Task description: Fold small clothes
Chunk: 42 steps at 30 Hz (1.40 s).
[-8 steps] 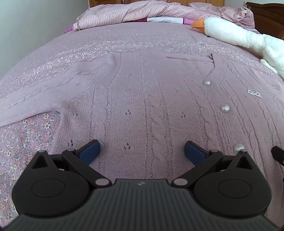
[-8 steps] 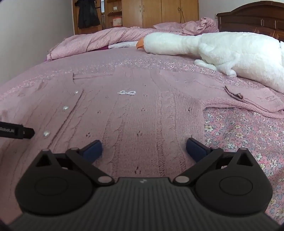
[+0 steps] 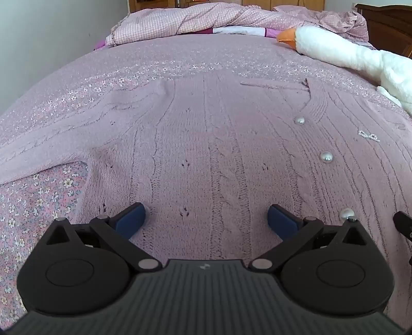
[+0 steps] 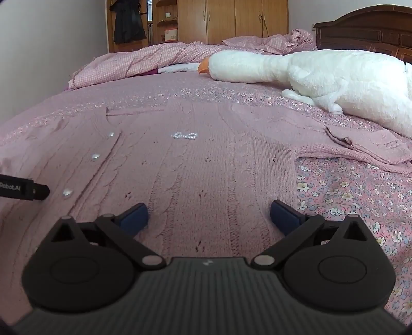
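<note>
No containers in either view; everything lies straight on the bed (image 3: 46, 206), which has a pink floral sheet.

Versus 0.3 s ago: almost no change. Both grippers stay low over the knit near its hem, framing nearly identical, the cardigan lies the same.

Left gripper (image 3: 206, 220): tongs spread wide, blue pads (image 3: 130, 219) apart, nothing between them, only knit below. Cannot tell if the pads touch the fabric. Right gripper (image 4: 209, 219): also spread wide, nothing pinched, over the other front half of the garment. In the right wrist view the tip of the left tool pokes in at the left edge, just beside the lowest button.

Task item: pink cable-knit cardigan (image 3: 219, 154), spread flat, front up, unfolded, on the bed in front of both grippers. Buttoned placket runs up the middle with pearl-like round buttons (image 3: 326, 156). Small beaded bow (image 4: 184, 135) on the chest on the right gripper's side. Left sleeve (image 3: 64, 136) stretches out to the left over the sheet. Right sleeve (image 4: 368, 147) lies out to the right, cuff end rumpled, near the plush goose (image 4: 322, 74).

Goose is white with an orange beak, lying along the right of the bed. Crumpled pink checked duvet (image 4: 134, 64) at the far end. Wooden wardrobe (image 4: 231, 20) and dark headboard (image 4: 365, 31) behind.
</note>
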Available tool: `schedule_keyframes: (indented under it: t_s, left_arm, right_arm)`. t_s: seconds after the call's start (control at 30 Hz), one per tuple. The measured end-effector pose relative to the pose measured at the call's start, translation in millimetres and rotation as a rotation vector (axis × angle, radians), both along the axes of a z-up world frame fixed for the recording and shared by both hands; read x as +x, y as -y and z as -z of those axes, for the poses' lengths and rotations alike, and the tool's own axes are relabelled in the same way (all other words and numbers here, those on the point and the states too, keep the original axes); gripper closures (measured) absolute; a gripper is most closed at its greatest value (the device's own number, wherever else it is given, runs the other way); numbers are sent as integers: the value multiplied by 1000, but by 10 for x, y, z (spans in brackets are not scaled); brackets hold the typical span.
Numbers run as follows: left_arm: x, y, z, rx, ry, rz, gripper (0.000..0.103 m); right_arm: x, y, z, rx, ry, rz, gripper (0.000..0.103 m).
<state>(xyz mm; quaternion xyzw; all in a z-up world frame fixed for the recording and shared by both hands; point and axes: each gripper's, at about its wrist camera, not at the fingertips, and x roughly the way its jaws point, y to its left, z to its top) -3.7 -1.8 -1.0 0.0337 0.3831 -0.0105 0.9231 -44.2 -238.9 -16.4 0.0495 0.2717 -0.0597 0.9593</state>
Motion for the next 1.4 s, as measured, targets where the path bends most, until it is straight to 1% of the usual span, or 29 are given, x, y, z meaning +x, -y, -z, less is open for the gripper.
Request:
schedule_keyframes:
  t_s: [1.4]
  left_arm:
    - [-23,14,1,5,7,0,0]
  right_arm:
    - [0,-13,3,-12,2,-3,0]
